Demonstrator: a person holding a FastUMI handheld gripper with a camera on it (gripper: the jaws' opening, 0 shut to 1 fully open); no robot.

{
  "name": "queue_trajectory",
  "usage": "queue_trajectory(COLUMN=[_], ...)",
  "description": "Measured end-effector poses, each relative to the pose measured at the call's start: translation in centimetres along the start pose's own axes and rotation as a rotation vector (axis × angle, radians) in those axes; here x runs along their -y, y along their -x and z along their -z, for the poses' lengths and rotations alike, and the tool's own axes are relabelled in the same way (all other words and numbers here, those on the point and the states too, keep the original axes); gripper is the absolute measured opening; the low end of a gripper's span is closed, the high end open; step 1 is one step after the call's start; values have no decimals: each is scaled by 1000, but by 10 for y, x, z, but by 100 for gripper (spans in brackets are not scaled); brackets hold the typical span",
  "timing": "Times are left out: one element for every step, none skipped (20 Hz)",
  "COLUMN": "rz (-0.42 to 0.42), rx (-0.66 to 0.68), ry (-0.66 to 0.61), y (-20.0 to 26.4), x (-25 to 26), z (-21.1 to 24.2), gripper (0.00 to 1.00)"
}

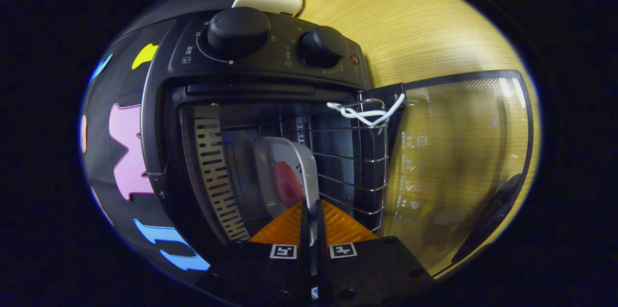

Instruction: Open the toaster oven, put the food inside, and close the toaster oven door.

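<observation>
Plate with food held at its rim, partway into the open toaster oven.

My gripper [313,215] has its fingers pressed together on the near rim of the white plate [285,172], which stands edge-on just ahead of them, inside the toaster oven [260,85] cavity beside the wire rack [352,162]. The reddish food [287,186] lies on the plate's face beyond my fingertips. The glass door [458,152] hangs open off to my right over the wooden table [410,22]. I judge the plate stiff, smooth and liable to slip or chip; the food looks soft and may slide. The rim grip is the only sound hold, and the plate needs levelling onto the rack.
</observation>
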State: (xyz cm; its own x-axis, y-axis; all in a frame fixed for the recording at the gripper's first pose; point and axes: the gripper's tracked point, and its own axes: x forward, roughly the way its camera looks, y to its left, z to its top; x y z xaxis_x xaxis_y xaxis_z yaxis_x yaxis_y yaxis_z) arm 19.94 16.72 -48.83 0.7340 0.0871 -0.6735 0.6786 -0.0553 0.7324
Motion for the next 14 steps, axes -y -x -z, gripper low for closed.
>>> queue_trajectory(rz=[-24,-25,-30,-29,-28,-24,-16,-9,-2,-3,1,-2,-1,-6], rx=[-13,-22,-31,-42,-52,-62,-75,-90,-98,-109,-123,-145,-168,-190], ry=[-12,-5,8,22,39,58,82,103,123,132,141,143,149,161], y=[3,3,7,11,15,21,28,34,42,49,57,66,74,83], x=[-3,-4,-5,-5,-6,-4,-3,-1,1,0,2,2,2,1], z=[1,6,7,8,10,13,13,15,16,17,19,23,26,30], gripper=[12,24,34,43,51,59,63,70,77,84,89,98,98,98])
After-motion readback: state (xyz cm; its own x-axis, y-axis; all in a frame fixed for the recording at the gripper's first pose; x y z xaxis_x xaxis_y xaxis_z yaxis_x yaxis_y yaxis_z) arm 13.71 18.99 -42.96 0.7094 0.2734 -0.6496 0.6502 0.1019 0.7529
